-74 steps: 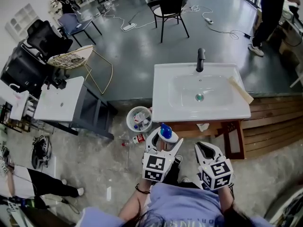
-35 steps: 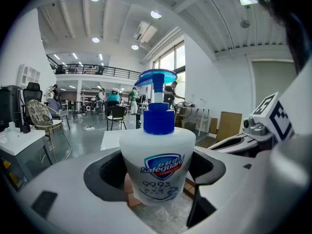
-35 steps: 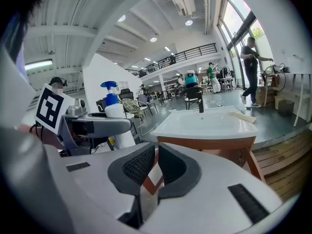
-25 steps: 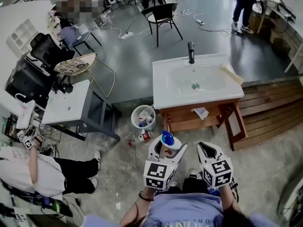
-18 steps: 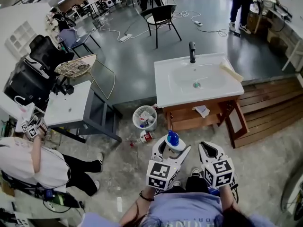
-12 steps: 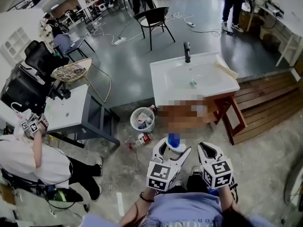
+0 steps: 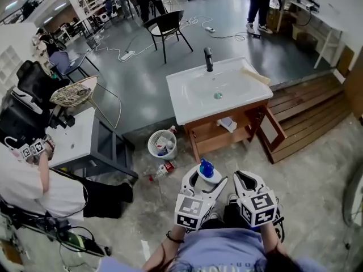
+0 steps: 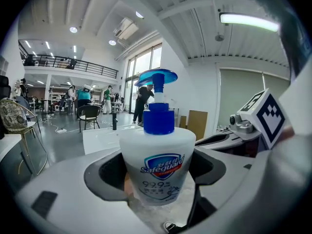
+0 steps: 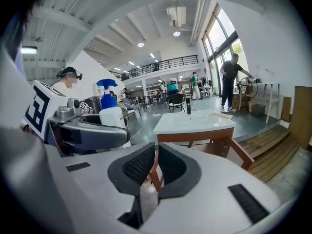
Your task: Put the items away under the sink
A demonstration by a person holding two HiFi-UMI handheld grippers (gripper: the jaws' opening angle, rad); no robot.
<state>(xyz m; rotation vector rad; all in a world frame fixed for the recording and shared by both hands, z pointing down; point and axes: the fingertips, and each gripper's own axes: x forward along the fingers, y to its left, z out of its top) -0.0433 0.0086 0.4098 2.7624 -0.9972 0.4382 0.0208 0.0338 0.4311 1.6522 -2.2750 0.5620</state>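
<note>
— Standing at twelve o'clock, the glossy white sink (image 7: 184, 103) is showing an open wooden shelf (image 7: 212, 141) beneath, likely where things are going.

— Agreed. The left hand-held gripper (image 7: 204, 183) is pinching the round plastic soap bottle (image 8: 157, 160) upright, its blue pump pointing up. At its three o'clock, the right hand-held gripper (image 9: 155, 162) is riding nearly pressed together, carrying nothing.

Smooth plastic soap bottle (image 8: 157, 165), glossy sink (image 7: 187, 103), wooden cabinet (image 7: 218, 144)

We see our right gripper (image 9: 154, 164) with its jaws drawn together to a thin slit and nothing between them. Ahead stands the white sink (image 9: 192, 123) on a wooden stand. At the left, our left gripper (image 9: 90, 130) clasps a blue-capped soap bottle (image 9: 112, 117) upright.
</note>
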